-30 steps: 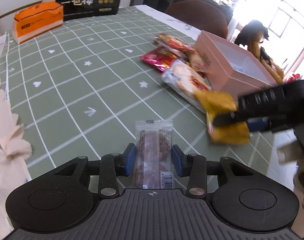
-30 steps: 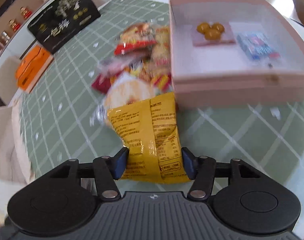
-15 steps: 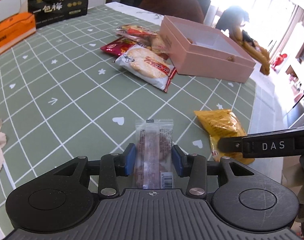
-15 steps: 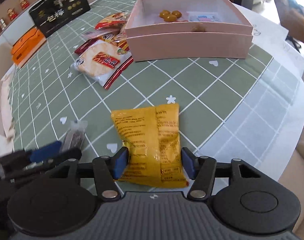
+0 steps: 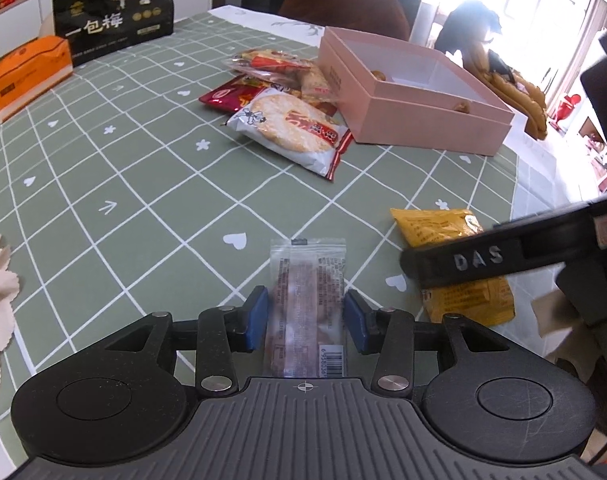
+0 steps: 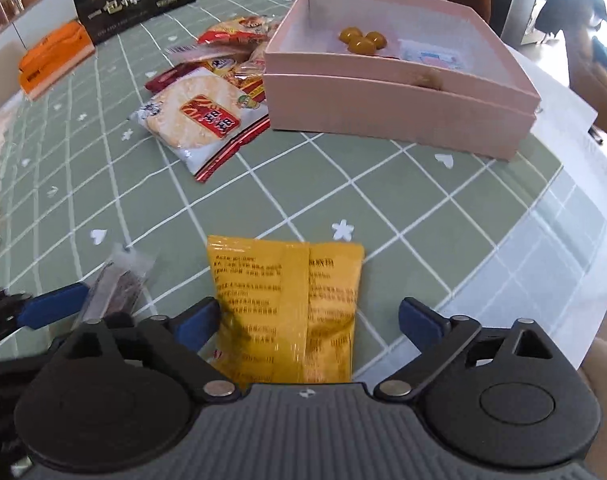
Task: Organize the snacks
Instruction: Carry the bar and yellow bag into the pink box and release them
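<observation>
My left gripper (image 5: 306,316) has its blue pads just apart from a clear-wrapped brown snack bar (image 5: 305,300) that lies between them on the green tablecloth; the bar also shows in the right wrist view (image 6: 115,286). My right gripper (image 6: 305,318) is open around a yellow snack bag (image 6: 287,304) lying on the cloth; the bag also shows in the left wrist view (image 5: 451,264). The pink box (image 6: 399,108) holds yellow candies (image 6: 361,40) and a blue-white packet.
A rice cracker pack (image 5: 291,128) and several red snack packs (image 5: 271,72) lie left of the pink box (image 5: 415,116). An orange box (image 5: 27,76) and a black bag (image 5: 111,24) stand at the far edge. The table edge runs close on the right.
My right gripper has opened and let go of the yellow bag, which now rests on the cloth. My left gripper's pads have eased off the snack bar. Both views drew slightly closer to the table.
</observation>
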{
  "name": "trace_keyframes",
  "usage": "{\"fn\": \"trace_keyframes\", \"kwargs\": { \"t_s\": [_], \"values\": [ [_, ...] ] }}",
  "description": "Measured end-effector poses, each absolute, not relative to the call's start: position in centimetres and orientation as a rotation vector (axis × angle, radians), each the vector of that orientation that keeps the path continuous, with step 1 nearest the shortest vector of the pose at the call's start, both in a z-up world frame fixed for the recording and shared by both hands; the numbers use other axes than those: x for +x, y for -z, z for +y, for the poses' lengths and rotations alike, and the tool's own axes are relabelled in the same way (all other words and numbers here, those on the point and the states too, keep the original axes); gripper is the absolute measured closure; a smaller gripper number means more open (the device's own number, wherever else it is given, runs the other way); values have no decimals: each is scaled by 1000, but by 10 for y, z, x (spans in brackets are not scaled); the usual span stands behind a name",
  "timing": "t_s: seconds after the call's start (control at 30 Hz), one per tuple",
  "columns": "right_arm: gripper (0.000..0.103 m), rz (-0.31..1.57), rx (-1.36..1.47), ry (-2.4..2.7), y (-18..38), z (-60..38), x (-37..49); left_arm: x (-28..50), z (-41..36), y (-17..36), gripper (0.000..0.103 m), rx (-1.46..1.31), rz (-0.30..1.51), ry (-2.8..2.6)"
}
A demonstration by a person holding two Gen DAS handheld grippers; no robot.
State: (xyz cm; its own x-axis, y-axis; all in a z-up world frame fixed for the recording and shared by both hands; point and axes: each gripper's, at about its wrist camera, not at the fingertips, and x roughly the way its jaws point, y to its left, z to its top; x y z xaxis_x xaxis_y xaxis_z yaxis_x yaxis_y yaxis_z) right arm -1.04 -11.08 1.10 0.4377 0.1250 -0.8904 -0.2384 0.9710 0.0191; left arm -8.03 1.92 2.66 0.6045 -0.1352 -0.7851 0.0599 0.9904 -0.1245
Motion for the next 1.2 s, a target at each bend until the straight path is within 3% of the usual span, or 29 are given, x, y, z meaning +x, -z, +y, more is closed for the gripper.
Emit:
{"fn": "trace_keyframes", "kwargs": {
  "t_s": [0.07, 0.1, 0.13, 0.23, 0.37, 0.43, 0.57, 0.8, 0.93, 1.07, 1.1, 1.2],
  "values": [
    [6, 1094, -117, -231, -11, -109, -7, -81, 19, -26, 56, -90, 910, 111],
    [12, 1089, -120, -233, -13, -109, -7, -82, 19, -26, 56, -88, 907, 110],
    [25, 1084, -127, -242, -16, -109, -7, -83, 18, -26, 56, -80, 905, 109],
    [30, 1091, -124, -272, -24, -115, -10, -85, 11, -25, 56, -21, 898, 114],
    [32, 1091, -95, -265, -33, -133, -15, -91, 2, -23, 55, 48, 883, 108],
    [33, 1090, -69, -257, -40, -145, -16, -93, 2, -23, 62, 39, 875, 93],
    [34, 1068, -36, -237, -58, -168, -14, -87, 7, -30, 63, -61, 850, 99],
    [35, 914, -3, -220, -113, -204, 8, -22, -2, -119, 63, -140, 624, 203],
    [35, 869, 38, -236, -131, -220, 25, 51, -15, -152, 60, -233, 597, 260],
    [35, 865, 45, -231, -129, -230, 41, 120, -41, -121, 57, -220, 741, 306],
    [35, 868, 51, -227, -129, -233, 45, 125, -45, -111, 64, -208, 760, 294],
    [35, 869, 69, -208, -128, -247, 50, 113, -30, -95, 65, -348, 727, 235]
  ]
}}
